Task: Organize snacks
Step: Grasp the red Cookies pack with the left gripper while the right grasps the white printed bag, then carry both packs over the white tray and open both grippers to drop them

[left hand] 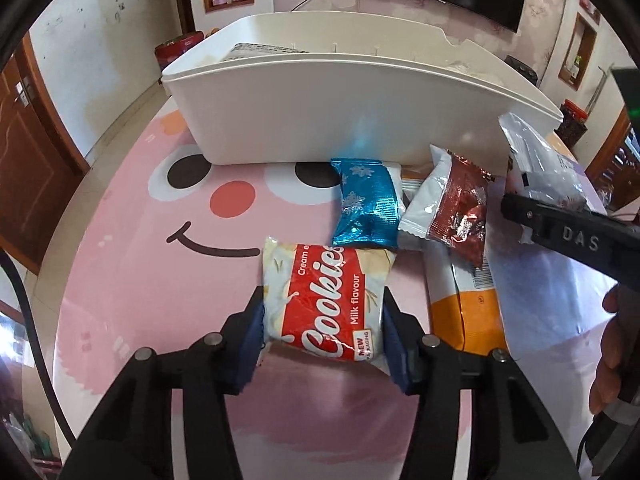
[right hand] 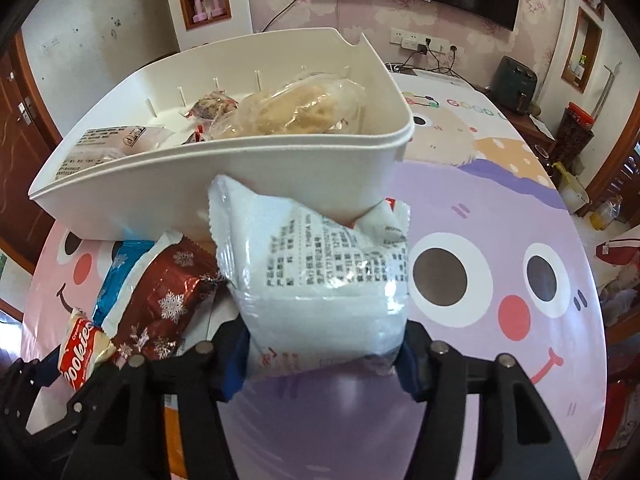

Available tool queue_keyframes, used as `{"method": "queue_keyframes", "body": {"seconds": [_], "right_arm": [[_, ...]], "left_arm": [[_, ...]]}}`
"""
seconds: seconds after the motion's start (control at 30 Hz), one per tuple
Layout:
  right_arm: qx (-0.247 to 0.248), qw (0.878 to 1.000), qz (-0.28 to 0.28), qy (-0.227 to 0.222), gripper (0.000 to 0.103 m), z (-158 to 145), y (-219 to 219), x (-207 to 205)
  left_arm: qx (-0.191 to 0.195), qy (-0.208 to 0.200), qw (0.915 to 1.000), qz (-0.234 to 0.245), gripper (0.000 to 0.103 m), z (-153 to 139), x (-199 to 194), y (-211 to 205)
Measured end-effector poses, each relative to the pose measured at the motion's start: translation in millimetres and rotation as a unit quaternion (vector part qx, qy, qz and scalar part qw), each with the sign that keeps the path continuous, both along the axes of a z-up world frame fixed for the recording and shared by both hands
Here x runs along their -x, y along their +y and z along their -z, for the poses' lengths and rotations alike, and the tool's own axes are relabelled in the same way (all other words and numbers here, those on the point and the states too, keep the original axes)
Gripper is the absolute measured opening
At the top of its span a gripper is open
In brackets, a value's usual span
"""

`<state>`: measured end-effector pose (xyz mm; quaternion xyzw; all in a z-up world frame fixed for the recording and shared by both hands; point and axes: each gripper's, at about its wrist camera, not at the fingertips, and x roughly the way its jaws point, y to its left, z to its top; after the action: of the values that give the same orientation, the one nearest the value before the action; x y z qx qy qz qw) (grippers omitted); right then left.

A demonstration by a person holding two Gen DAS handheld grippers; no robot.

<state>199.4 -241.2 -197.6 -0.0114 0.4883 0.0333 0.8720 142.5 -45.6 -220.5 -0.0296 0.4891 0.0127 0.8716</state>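
My left gripper (left hand: pixel 323 332) is shut on a red and white Cookies packet (left hand: pixel 326 300), low over the pink table cover. My right gripper (right hand: pixel 324 354) is shut on a white snack bag (right hand: pixel 316 276) with printed text, held up in front of the white bin (right hand: pixel 120 196). The right gripper (left hand: pixel 520 210) and its white snack bag (left hand: pixel 540 160) also show at the right of the left wrist view. The white bin (left hand: pixel 320 112) holds a clear bag of pale snacks (right hand: pixel 296 108) and other packets. The Cookies packet (right hand: pixel 82 354) also shows at the lower left of the right wrist view.
A blue foil packet (left hand: pixel 368 208), a dark red foil packet (left hand: pixel 460 216) and an orange and white pack (left hand: pixel 464 304) lie on the table before the bin. In the right wrist view the red packet (right hand: pixel 164 300) lies left of my bag. The cartoon table cover (right hand: pixel 480 280) stretches right.
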Motion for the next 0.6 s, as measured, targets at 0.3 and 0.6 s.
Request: {"method": "queue_keyframes", "body": {"seconds": [0.3,0.6], "right_arm": [[-0.035,0.999,-0.013,-0.023,0.057,-24,-1,26],[-0.057,0.997,-0.035,-0.036,0.057,-50,6,57]], "left_arm": [[-0.004,-0.011,0.9999,-0.004,0.050,-13,4,5],[0.002,-0.036,0.9993,0.001,0.051,-47,19,3]]}}
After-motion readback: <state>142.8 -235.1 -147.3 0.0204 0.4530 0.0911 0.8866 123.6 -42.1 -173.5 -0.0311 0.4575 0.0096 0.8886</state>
